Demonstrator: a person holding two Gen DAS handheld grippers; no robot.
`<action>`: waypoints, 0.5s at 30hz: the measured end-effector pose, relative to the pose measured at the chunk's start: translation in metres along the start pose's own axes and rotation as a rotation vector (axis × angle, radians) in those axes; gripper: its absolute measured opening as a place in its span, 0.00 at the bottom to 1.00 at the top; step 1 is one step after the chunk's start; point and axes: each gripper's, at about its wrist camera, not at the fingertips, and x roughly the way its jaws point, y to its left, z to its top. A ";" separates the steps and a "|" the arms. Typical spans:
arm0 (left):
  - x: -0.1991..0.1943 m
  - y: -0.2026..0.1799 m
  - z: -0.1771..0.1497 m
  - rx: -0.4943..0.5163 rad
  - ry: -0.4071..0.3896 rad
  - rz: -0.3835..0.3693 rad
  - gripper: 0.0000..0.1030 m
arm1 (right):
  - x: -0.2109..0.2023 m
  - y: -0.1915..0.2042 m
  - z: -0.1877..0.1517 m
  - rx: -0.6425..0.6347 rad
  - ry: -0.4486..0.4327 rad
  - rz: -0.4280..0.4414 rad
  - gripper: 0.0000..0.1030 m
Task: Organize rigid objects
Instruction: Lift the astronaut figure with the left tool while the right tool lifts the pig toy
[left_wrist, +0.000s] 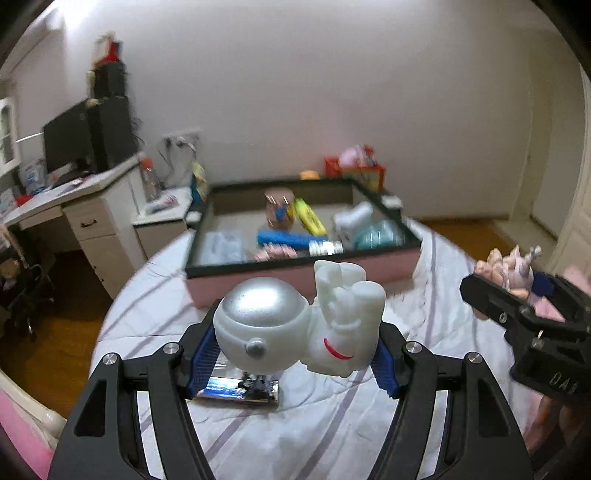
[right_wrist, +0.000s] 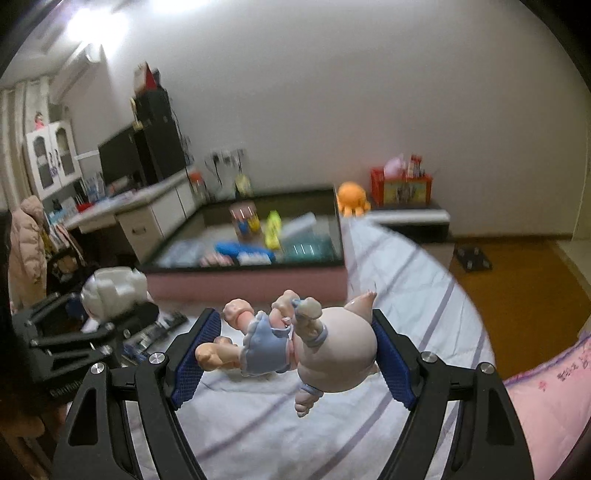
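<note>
A white astronaut figurine (left_wrist: 262, 314) with a silver helmet lies sideways between the blue pads of my left gripper (left_wrist: 295, 343), which is shut on it above the striped bed sheet (left_wrist: 332, 424). My right gripper (right_wrist: 295, 332) is shut on a pale pink doll (right_wrist: 332, 343) in a blue dress, also lifted off the bed. Ahead of both stands a pink-walled box (left_wrist: 295, 275) with a dark rim, holding several items. In the left wrist view the right gripper (left_wrist: 517, 306) and doll (left_wrist: 513, 266) show at the right. The right wrist view has the left gripper (right_wrist: 74, 332) at its left.
A shiny flat packet (left_wrist: 240, 391) lies on the sheet below the astronaut. A white desk (left_wrist: 74, 199) with a monitor stands left of the bed. An orange plush (right_wrist: 352, 199) and a red box (right_wrist: 402, 184) sit behind the pink box. A pink quilt (right_wrist: 554, 398) lies at the right.
</note>
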 end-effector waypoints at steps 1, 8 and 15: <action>-0.008 0.002 0.001 -0.005 -0.017 0.010 0.68 | -0.008 0.006 0.003 -0.014 -0.027 -0.007 0.79; -0.071 0.013 0.008 -0.034 -0.134 0.065 0.68 | -0.058 0.049 0.021 -0.086 -0.159 -0.006 0.79; -0.119 0.022 0.012 -0.050 -0.242 0.089 0.68 | -0.092 0.077 0.034 -0.143 -0.259 -0.010 0.66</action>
